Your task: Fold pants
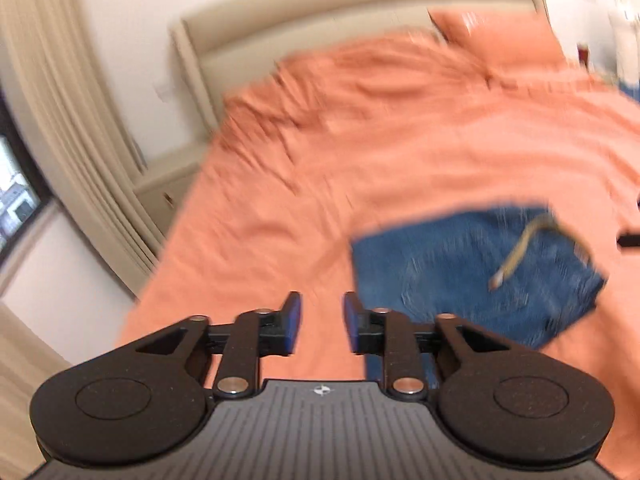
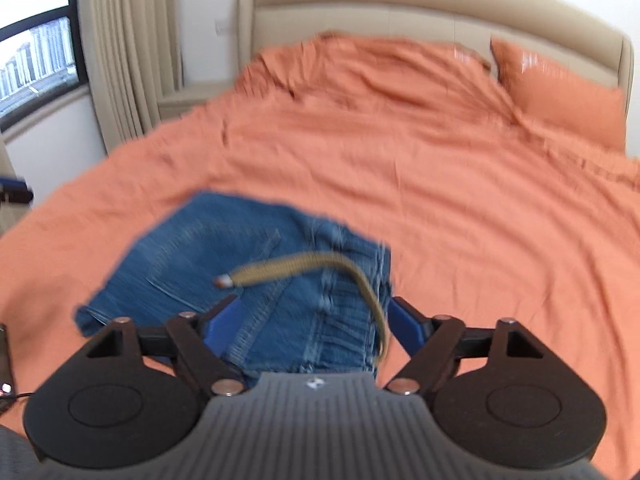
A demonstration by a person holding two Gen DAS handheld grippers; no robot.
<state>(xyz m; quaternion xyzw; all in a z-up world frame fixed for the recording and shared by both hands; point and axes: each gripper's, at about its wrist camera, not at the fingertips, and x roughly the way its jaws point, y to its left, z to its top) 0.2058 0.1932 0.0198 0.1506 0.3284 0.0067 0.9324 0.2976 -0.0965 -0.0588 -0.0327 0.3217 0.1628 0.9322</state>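
Folded blue jeans [image 2: 248, 264] lie in a compact bundle on the orange bedsheet [image 2: 440, 184], with a tan drawstring [image 2: 296, 268] curling across the top. My right gripper [image 2: 316, 320] hovers over the waistband end, jaws wide open, and its blue pads [image 2: 404, 320] do not press the denim. In the left wrist view the jeans [image 1: 460, 268] sit to the right of my left gripper [image 1: 322, 320]. That gripper stands open with only sheet showing in the gap between its fingers. Both views are blurred.
An orange pillow [image 2: 560, 92] leans on the beige headboard [image 2: 400, 12] at the far end. Beige curtains [image 2: 128, 60], a window [image 2: 36, 52] and a nightstand [image 2: 188, 100] are on the left. A dark device [image 2: 6, 356] with a red light lies at the near left edge.
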